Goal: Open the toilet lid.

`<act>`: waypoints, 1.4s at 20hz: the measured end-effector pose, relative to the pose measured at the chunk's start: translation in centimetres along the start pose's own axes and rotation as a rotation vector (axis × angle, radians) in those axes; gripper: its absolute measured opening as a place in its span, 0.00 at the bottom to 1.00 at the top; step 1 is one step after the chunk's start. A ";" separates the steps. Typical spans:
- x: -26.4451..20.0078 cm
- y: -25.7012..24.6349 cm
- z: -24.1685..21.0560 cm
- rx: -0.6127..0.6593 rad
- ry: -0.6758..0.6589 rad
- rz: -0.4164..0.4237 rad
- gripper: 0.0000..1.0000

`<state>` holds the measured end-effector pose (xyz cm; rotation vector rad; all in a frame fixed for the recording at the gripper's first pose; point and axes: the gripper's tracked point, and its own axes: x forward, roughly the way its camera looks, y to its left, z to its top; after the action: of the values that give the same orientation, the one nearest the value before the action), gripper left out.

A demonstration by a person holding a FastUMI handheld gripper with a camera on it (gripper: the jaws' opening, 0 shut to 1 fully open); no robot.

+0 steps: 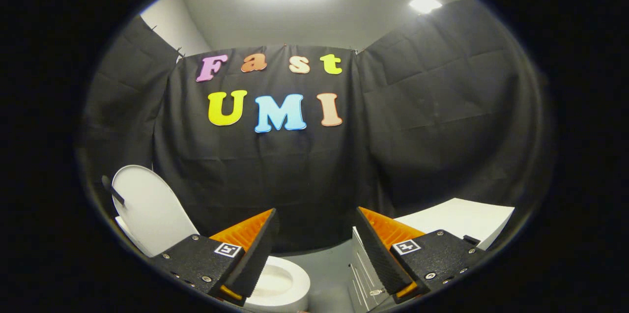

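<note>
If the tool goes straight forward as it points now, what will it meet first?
Probably the black cloth wall. The open tool holds nothing; the raised lid stands off to one side and the bowl lies below its line. Depth is unclear.

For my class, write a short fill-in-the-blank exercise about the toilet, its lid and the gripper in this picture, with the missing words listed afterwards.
1. The toilet lid stands ____, leaning back from the bowl.
2. The gripper has its fingers ____, with nothing between them.
3. The bowl lies below the gripper's ____ finger.
4. The white cabinet sits on the ____ side, beside the other finger.

Missing words: raised; open; left; right
</note>
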<state>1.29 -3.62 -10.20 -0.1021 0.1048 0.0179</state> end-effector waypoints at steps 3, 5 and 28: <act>-1.2 2.8 -2.6 -0.024 0.043 0.036 0.96; -1.7 3.1 -3.0 -0.063 0.026 0.019 0.96; -2.6 4.7 -3.8 -0.059 -0.004 0.080 0.96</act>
<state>-1.76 0.68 -14.12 -0.1565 0.1048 0.1007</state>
